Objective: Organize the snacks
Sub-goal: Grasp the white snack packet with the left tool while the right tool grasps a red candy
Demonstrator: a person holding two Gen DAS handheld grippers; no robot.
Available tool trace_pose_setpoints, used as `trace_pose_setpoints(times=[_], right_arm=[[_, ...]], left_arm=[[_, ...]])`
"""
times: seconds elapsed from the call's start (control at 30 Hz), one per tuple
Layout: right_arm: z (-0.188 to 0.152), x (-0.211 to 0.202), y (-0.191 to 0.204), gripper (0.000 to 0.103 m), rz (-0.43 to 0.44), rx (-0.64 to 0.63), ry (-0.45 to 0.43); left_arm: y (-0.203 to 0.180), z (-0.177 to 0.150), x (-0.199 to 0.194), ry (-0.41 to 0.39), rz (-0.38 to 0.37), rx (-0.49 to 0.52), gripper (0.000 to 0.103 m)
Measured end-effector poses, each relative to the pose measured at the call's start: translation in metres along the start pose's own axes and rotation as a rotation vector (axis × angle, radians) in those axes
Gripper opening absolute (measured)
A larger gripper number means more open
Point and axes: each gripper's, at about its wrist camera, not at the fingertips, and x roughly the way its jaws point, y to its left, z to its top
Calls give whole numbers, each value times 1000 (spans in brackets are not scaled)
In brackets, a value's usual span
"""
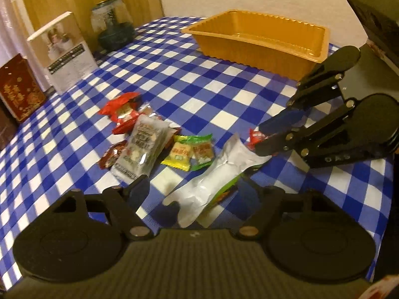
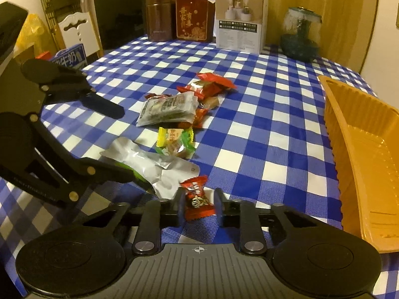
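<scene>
Big blue-and-white checked tablecloth [image 2: 261,129] covers the whole table, and the orange plastic tray [image 2: 361,164] sits on it at the right edge of the right wrist view, nothing visible inside it. Along the far side there's a white box [image 2: 239,22], a red box with gold lettering [image 2: 192,17], a brown canister [image 2: 158,15] and a glass jar thing [image 2: 300,32]. The left gripper [image 1: 192,186] is spread wide, its fingers sitting either side of a long silver-white pouch [image 1: 214,174] with a green edge, which lies flat on the cloth; the right-hand finger looks like it's touching or overlapping the pouch, the left one is clear of it, so nothing is actually pinched. The snack pile is in the middle of the table: a grey-silver packet [image 1: 142,147] lying over a couple of red wrappers [image 1: 122,112], with a yellow candy [image 1: 179,154] and a green candy [image 1: 203,150] side by side just to the right of it. The right gripper [image 2: 199,205] is only narrowly open, with a small red candy [image 2: 198,199] sitting between its blue-padded fingers [image 2: 180,206]. The pads look close against the wrapper on both sides, but I honestly can't tell if they're squeezing it yet. That candy is near the pouch's right end, well apart from the tray.
</scene>
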Motion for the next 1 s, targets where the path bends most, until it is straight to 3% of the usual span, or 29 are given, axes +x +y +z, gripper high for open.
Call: trace_pose_setpoints(times=[0.2,0.43,0.5,0.73,0.87,1.0], right_arm=[[3,-3,4,15,-10,-3,-11],[4,-8,-8,15,-48,69,-3],[5,-9,-10,15,-53,79,3],[6,-11,-12,15,-52,105,16],[6,-13,-12,15,-54,119,16],[7,-15,-12,15,-59,131,13]], left_arm=[[-8,7,10,-4,-48,87,71],[-7,11,22,44,-96,89,46],[-9,10,22,65,-94,91,45],[-4,13,23,83,-84,-4,40],[-8,14,25,105,-80,-2,39],[-10,16,24,108,-65,-34,30]])
